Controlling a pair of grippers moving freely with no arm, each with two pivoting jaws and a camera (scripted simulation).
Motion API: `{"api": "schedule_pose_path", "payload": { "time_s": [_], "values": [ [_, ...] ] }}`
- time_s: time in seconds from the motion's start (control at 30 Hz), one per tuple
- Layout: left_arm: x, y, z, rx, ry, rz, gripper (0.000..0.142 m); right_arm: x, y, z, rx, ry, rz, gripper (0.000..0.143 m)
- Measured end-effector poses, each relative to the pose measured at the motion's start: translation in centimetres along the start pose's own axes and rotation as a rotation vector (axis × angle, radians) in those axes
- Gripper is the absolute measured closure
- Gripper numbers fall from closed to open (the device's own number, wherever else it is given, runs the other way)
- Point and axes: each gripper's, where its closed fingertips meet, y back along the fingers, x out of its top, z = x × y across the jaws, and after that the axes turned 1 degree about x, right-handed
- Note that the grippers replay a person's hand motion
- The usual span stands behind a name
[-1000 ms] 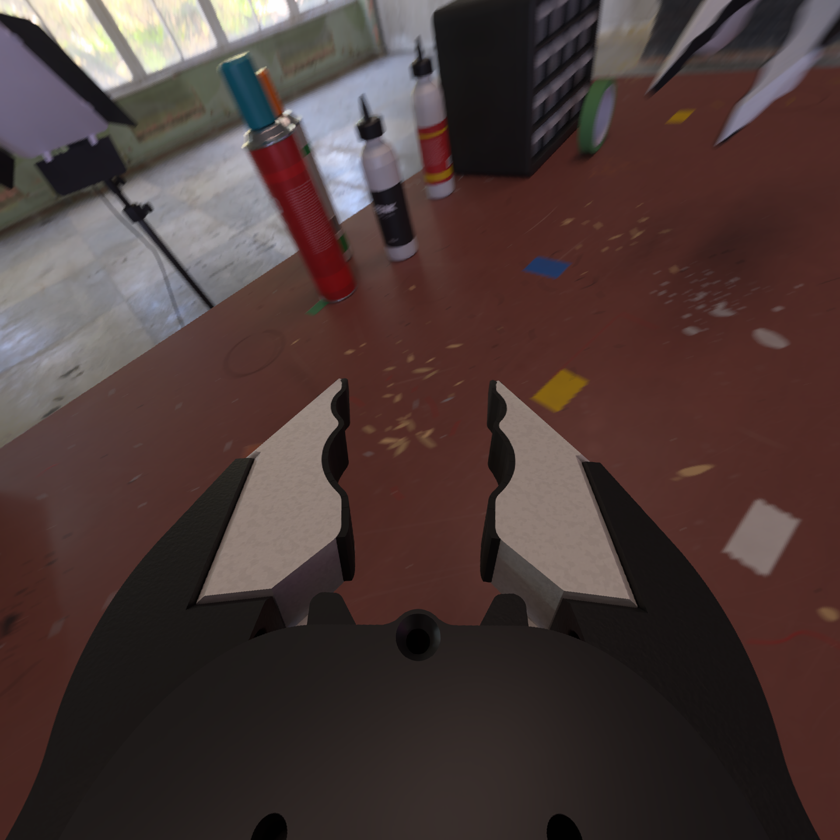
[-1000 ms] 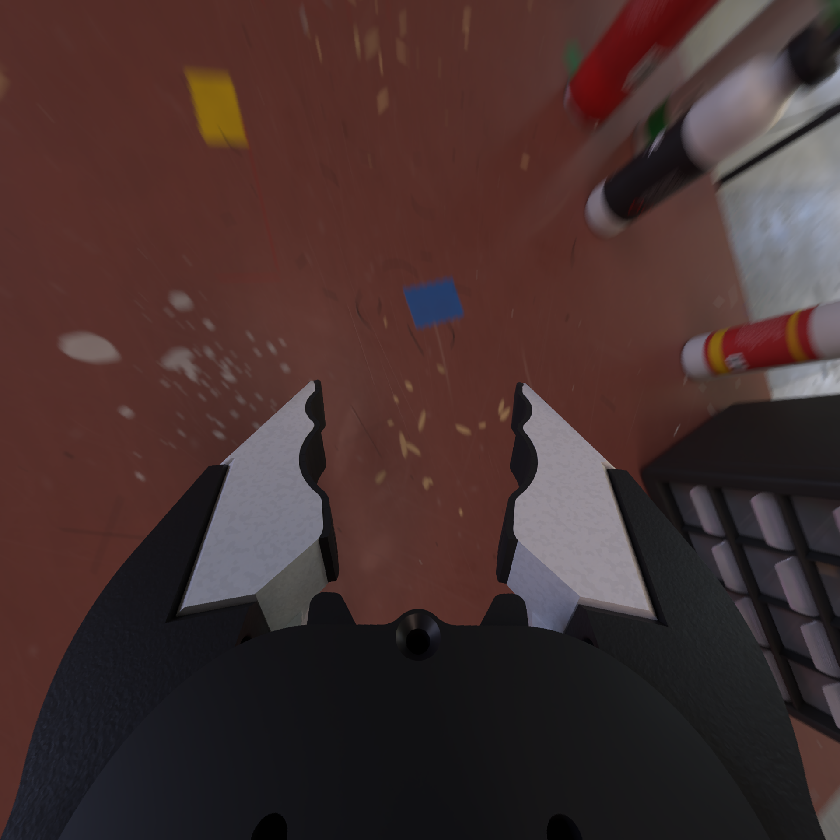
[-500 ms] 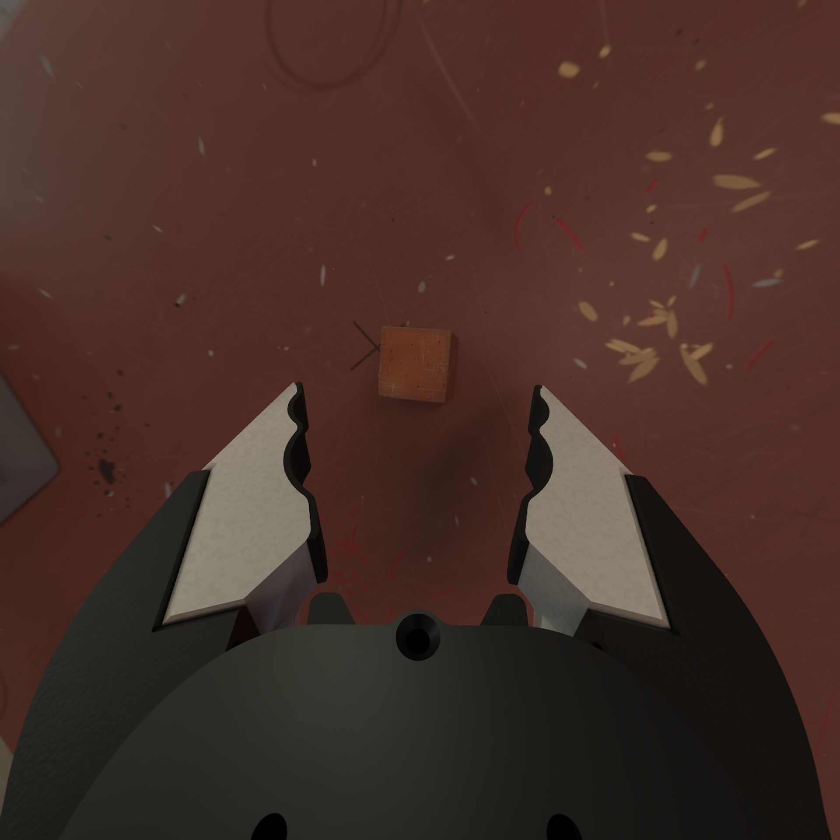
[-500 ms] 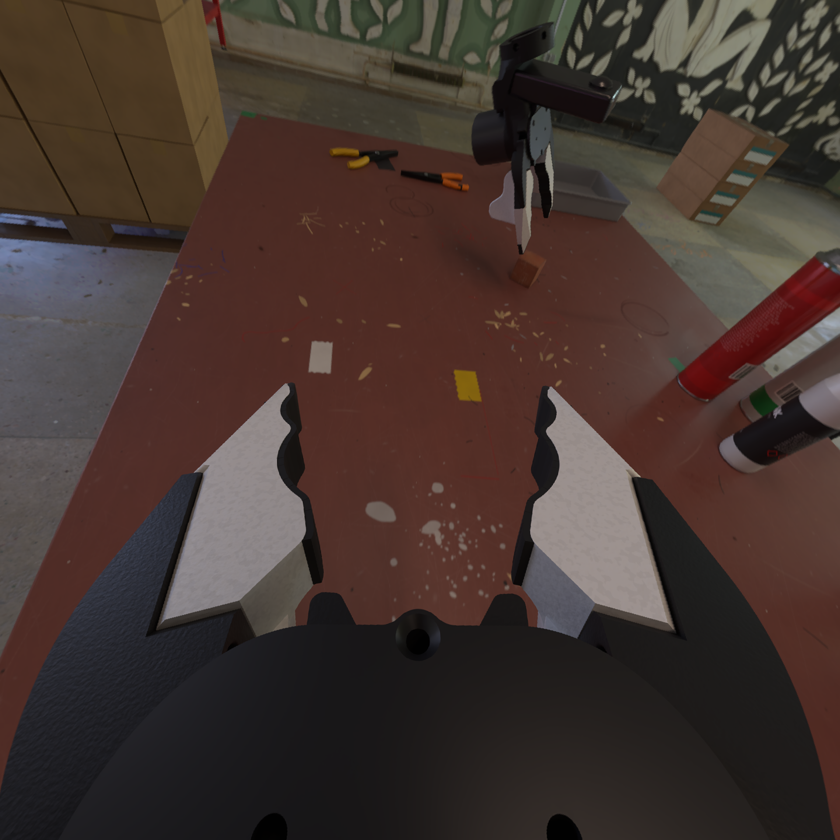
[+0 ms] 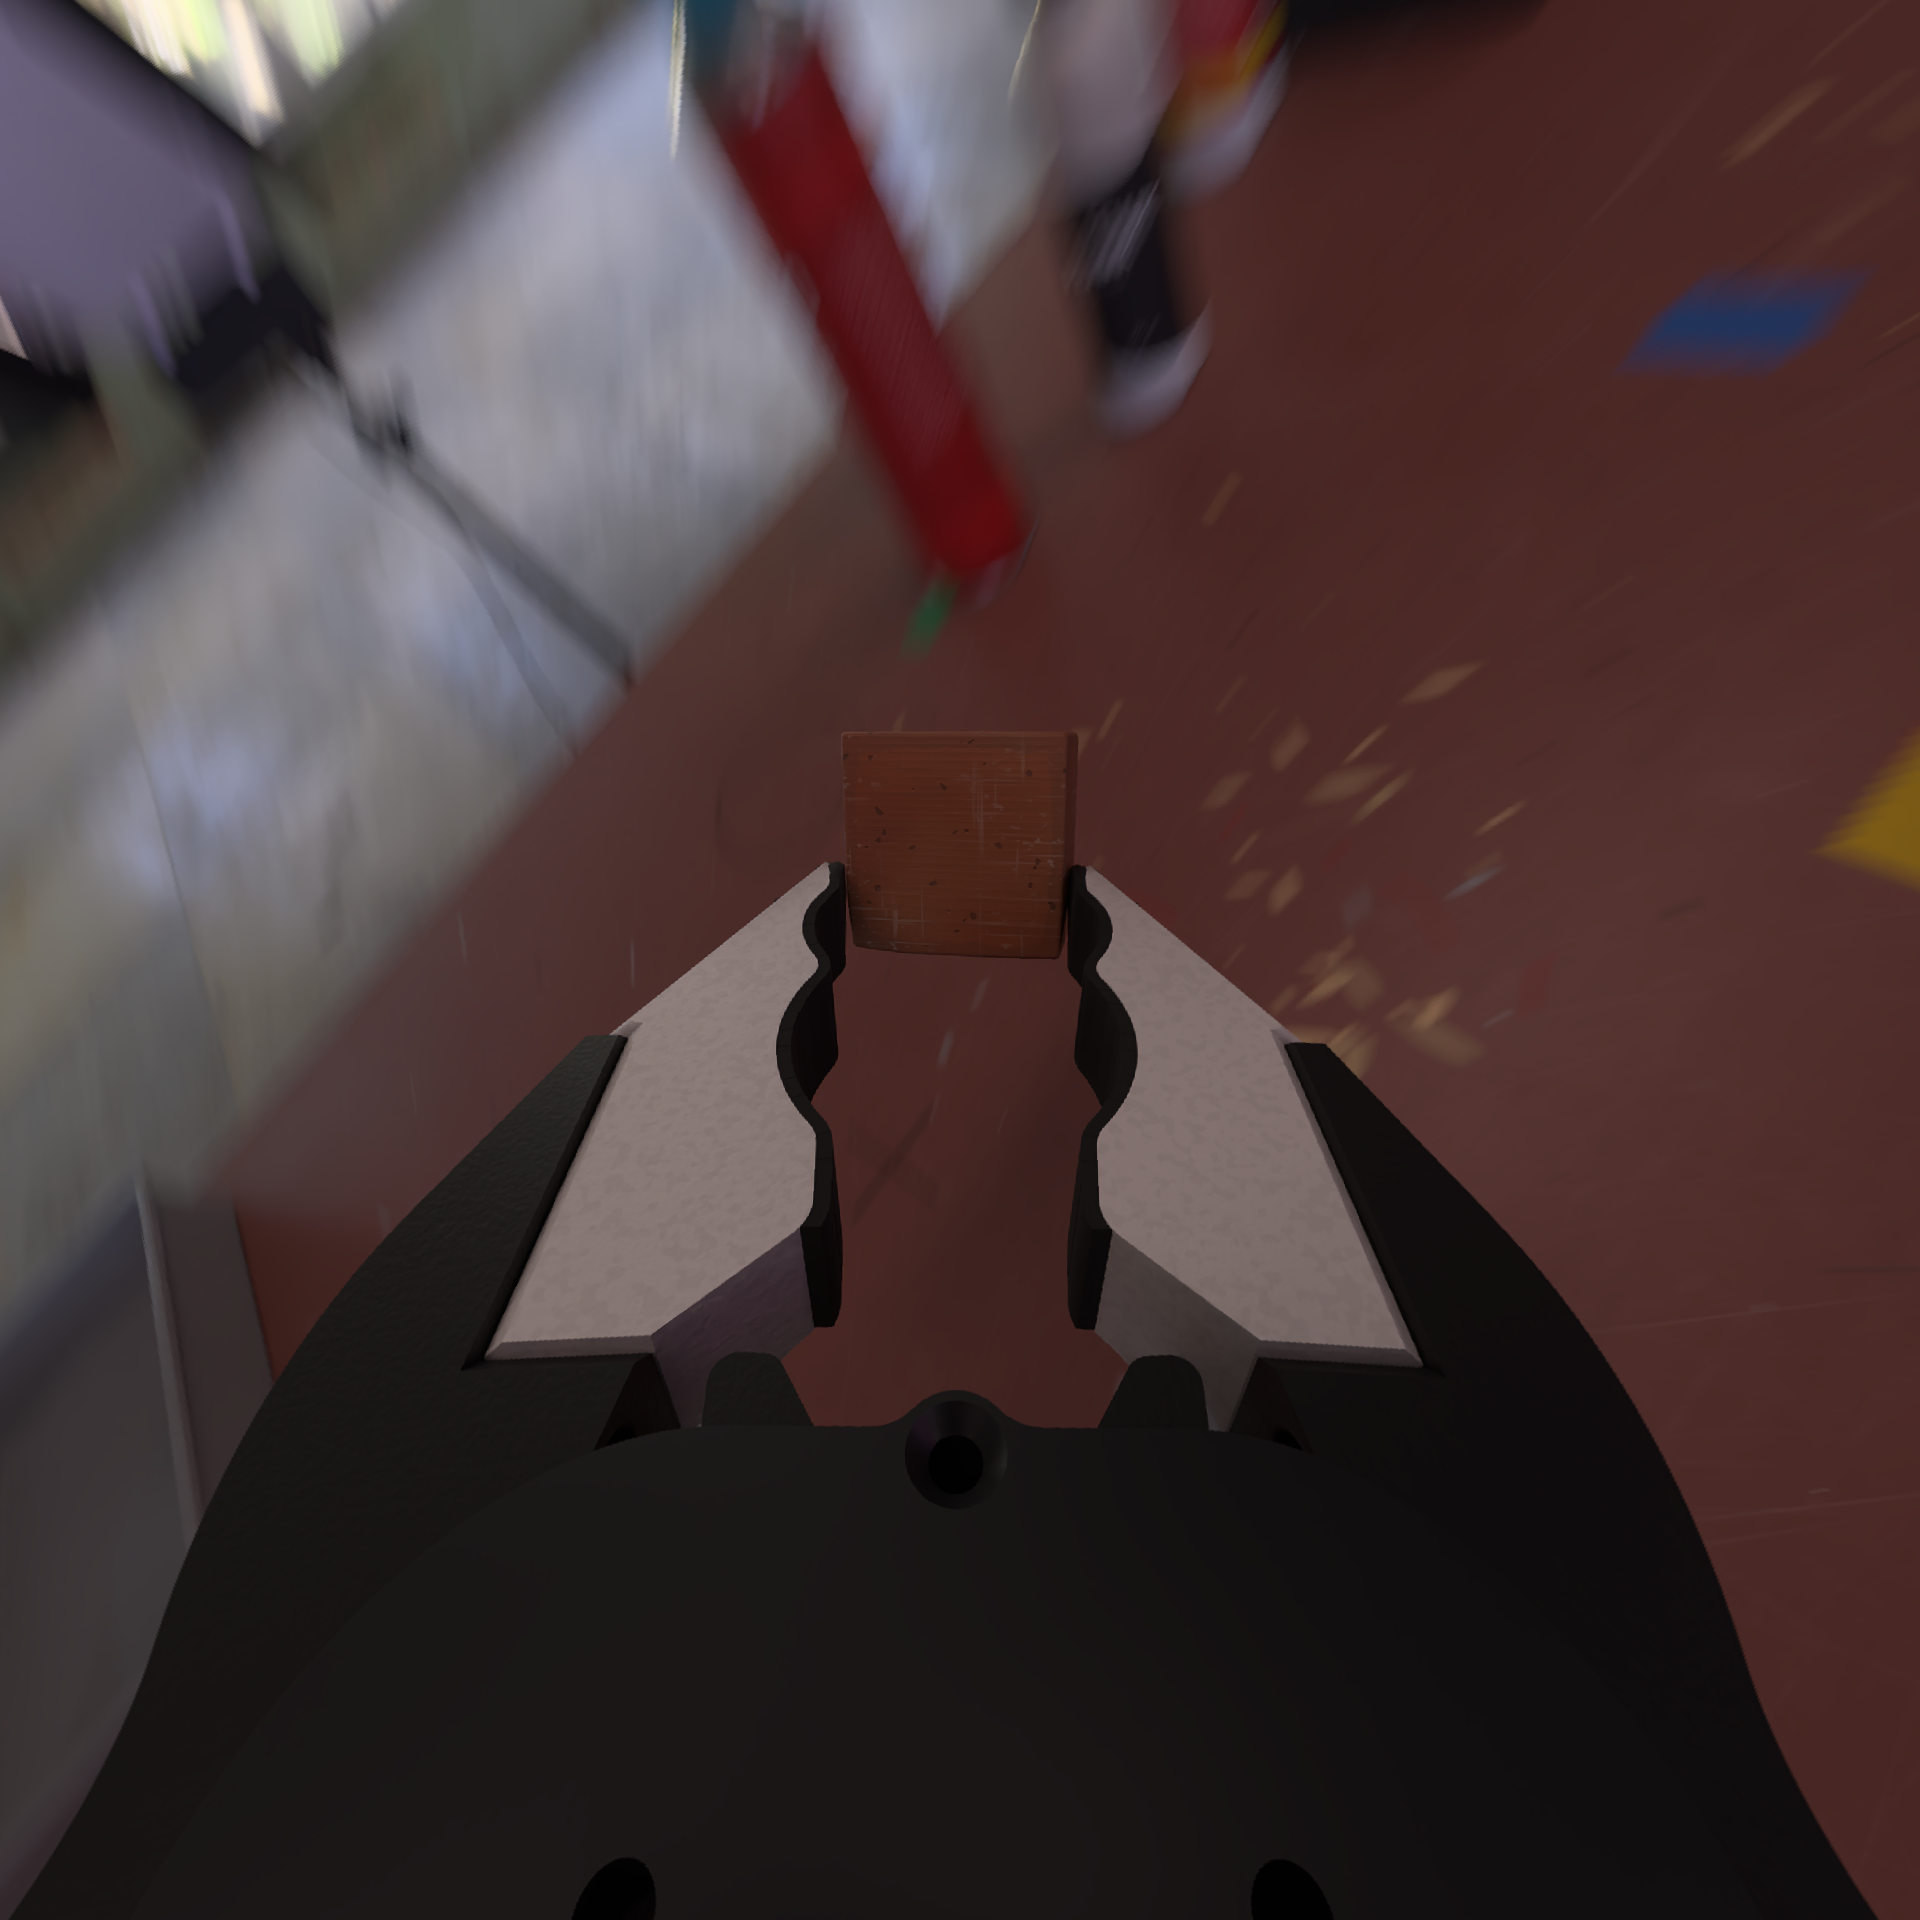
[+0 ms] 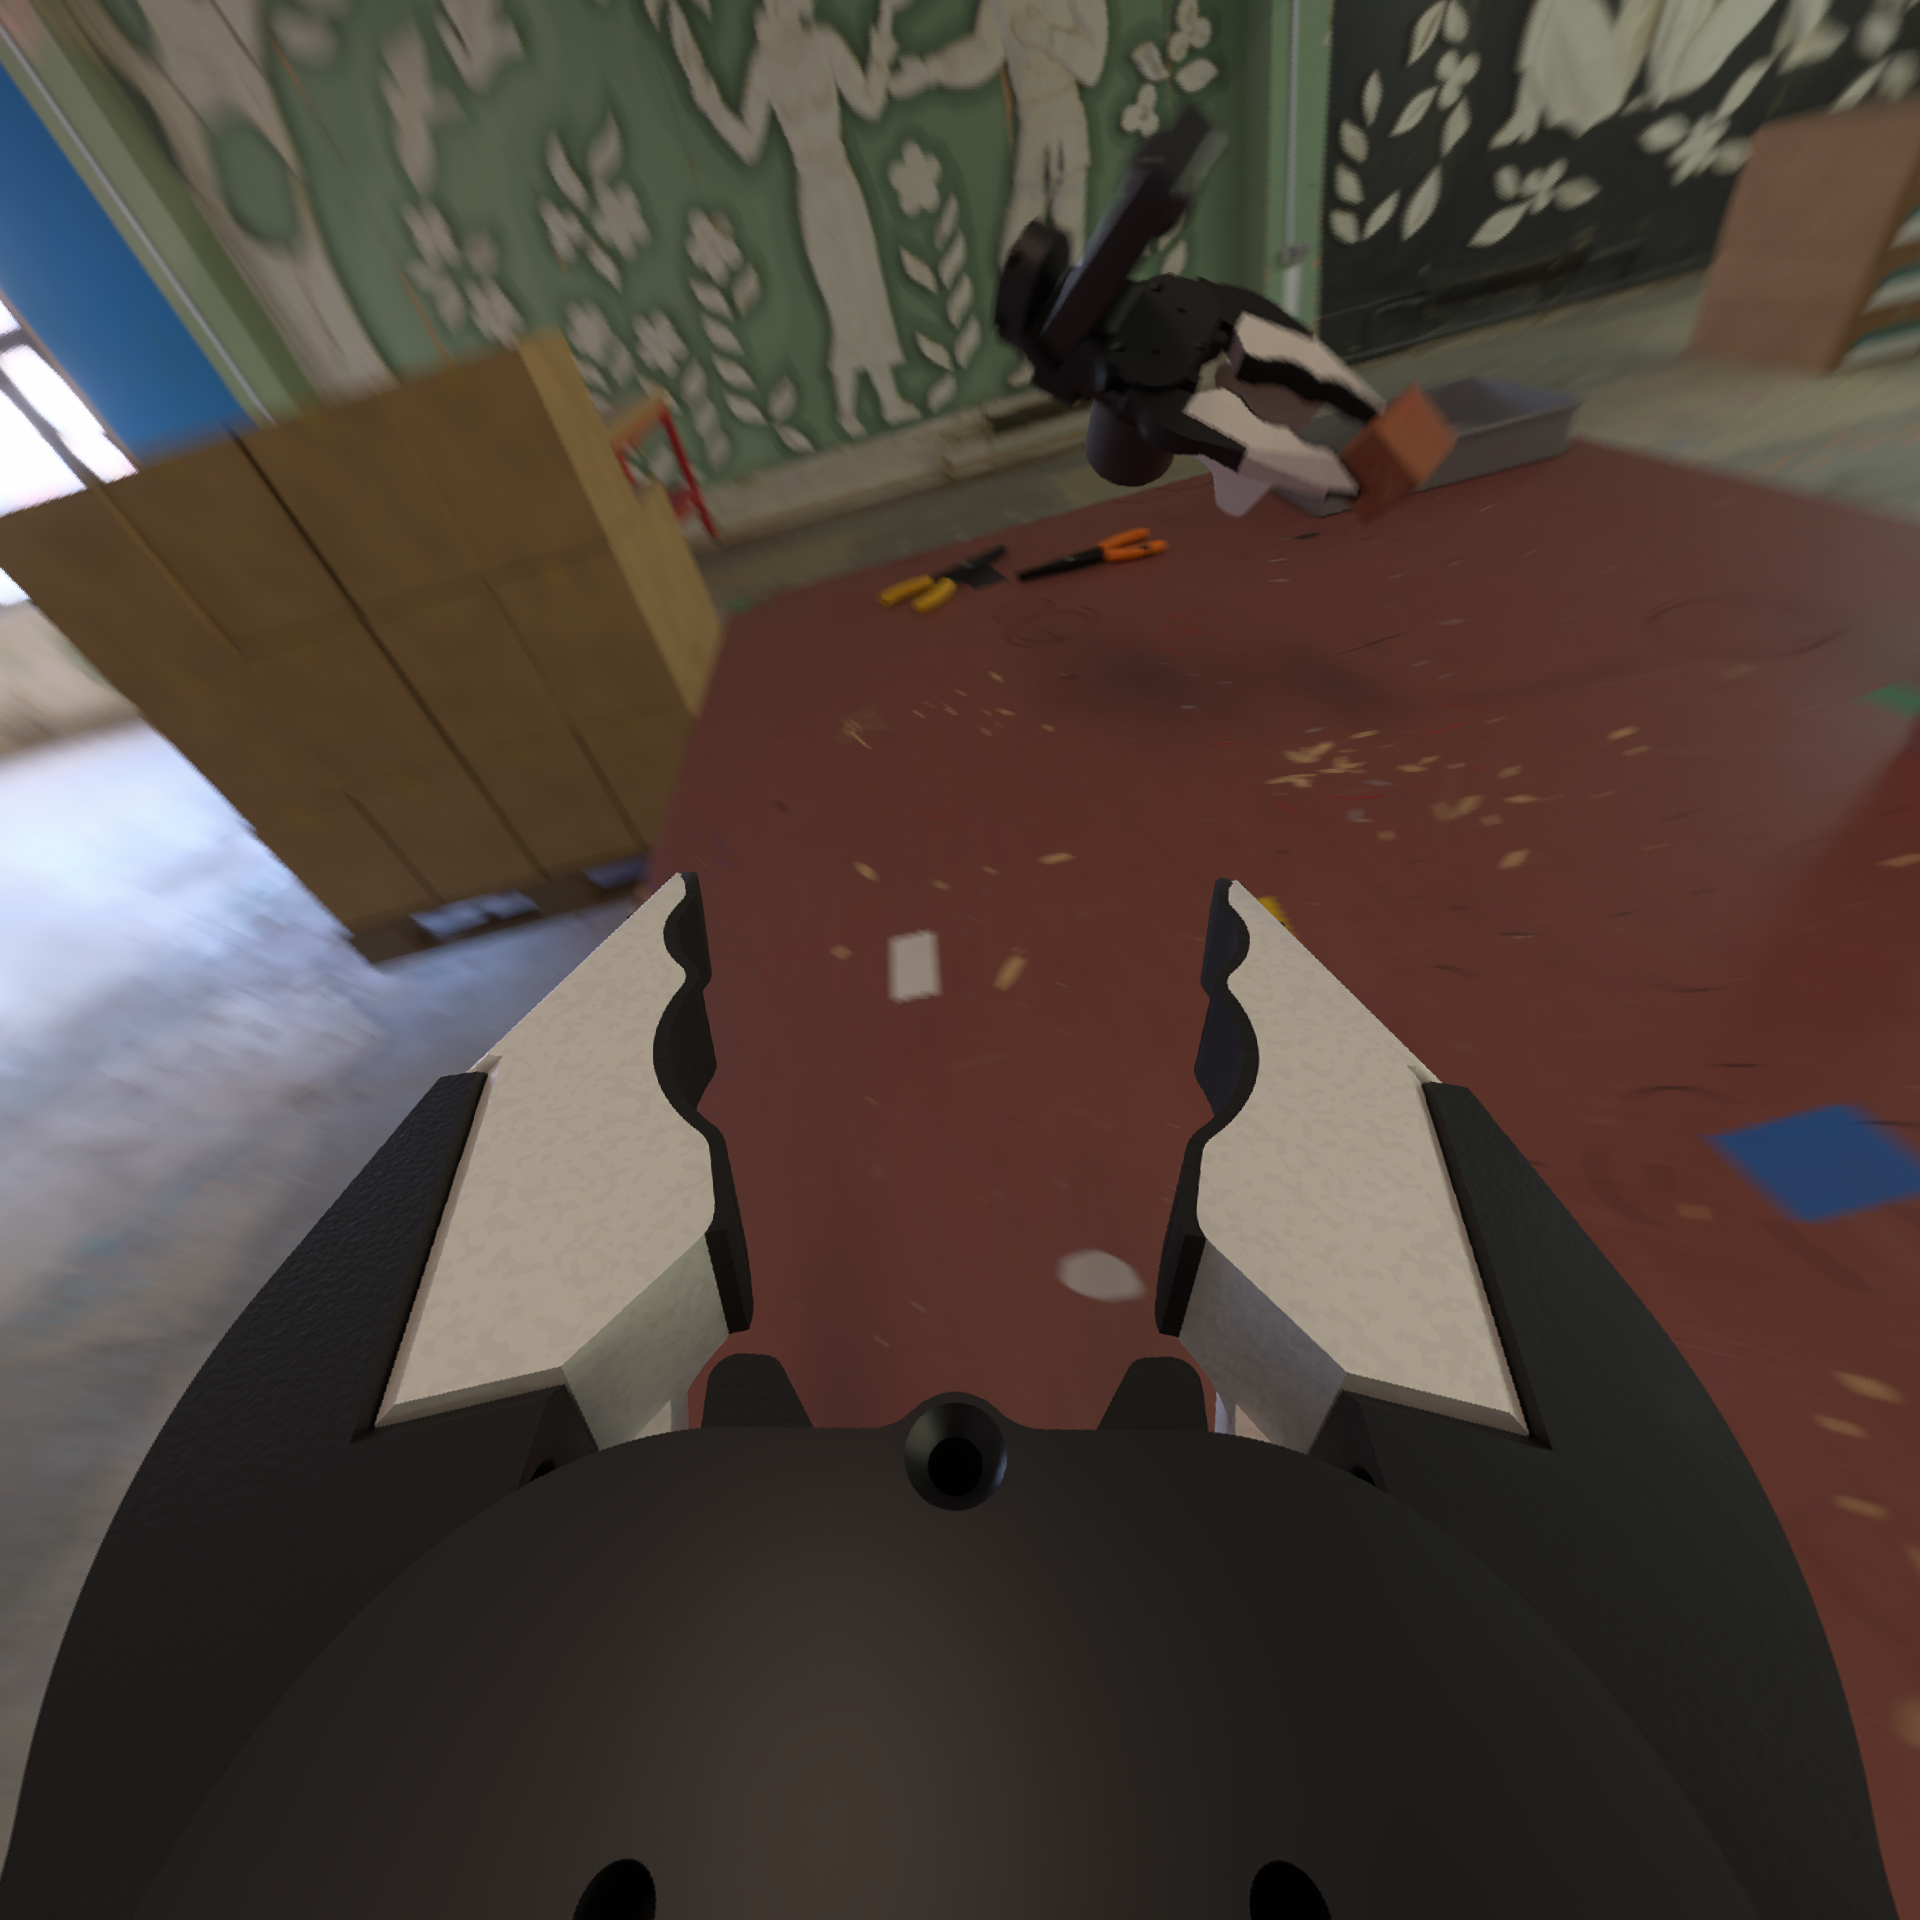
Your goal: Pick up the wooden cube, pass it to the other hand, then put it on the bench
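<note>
We see the reddish-brown bench (image 6: 1299,1039) filling most of the right wrist view, its left edge running from beside our right fingers up toward the far wall, with bare floor beyond it and tall wooden cabinets (image 6: 395,644) standing just past that edge. The middle of the bench is broad and open, marked only by scattered chips, a white patch (image 6: 914,964) and a blue patch (image 6: 1818,1158). A grey tray (image 6: 1507,431) sits at the far end, and pliers (image 6: 940,582) and an orange-handled tool (image 6: 1101,551) lie near it on the left.

Our left gripper (image 6: 1351,457) hangs above the far end of the bench, tilted, with the wooden cube (image 5: 956,842) pinched between its fingertips (image 5: 826,904), clear of the surface. In the left wrist view a red can (image 5: 883,312) stands blurred by the bench edge, far from the cube.

Our right gripper (image 6: 954,925) is spread wide with nothing between its fingers, well apart from the left one.
</note>
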Motion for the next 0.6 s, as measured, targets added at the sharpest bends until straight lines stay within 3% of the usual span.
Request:
{"api": "schedule_pose_path", "payload": {
  "time_s": [0.13,0.23,0.37,0.43,0.5,0.57,0.6],
  "values": [
    [10.6,8.8,10.8,-0.184,-0.274,0.615,0.1,2.2,-2.8,-0.6,0.196,-0.259,0.092,0.055],
    [14.5,12.7,17.9,-0.24,-0.398,0.806,0.1,4.7,-5.8,-1.6,0.372,-0.335,0.166,0.065],
    [17.2,14.6,23.7,-0.228,-0.476,0.951,0.1,5.6,-10.9,-2.0,0.403,-0.397,0.12,0.058],
    [17.7,14.6,25.6,-0.228,-0.499,0.972,0.1,5.5,-12.5,-2.1,0.39,-0.399,0.092,0.061],
    [17.7,14.1,26.6,-0.211,-0.532,0.956,0.1,5.9,-13.2,-2.5,0.443,-0.417,0.112,0.072],
    [17.6,13.8,26.8,-0.194,-0.528,0.965,0.1,5.8,-13.3,-2.3,0.425,-0.409,0.123,0.097],
    [17.5,13.6,26.8,-0.198,-0.523,0.958,0.1,5.7,-13.3,-2.2,0.418,-0.411,0.115,0.099]
  ]
}}
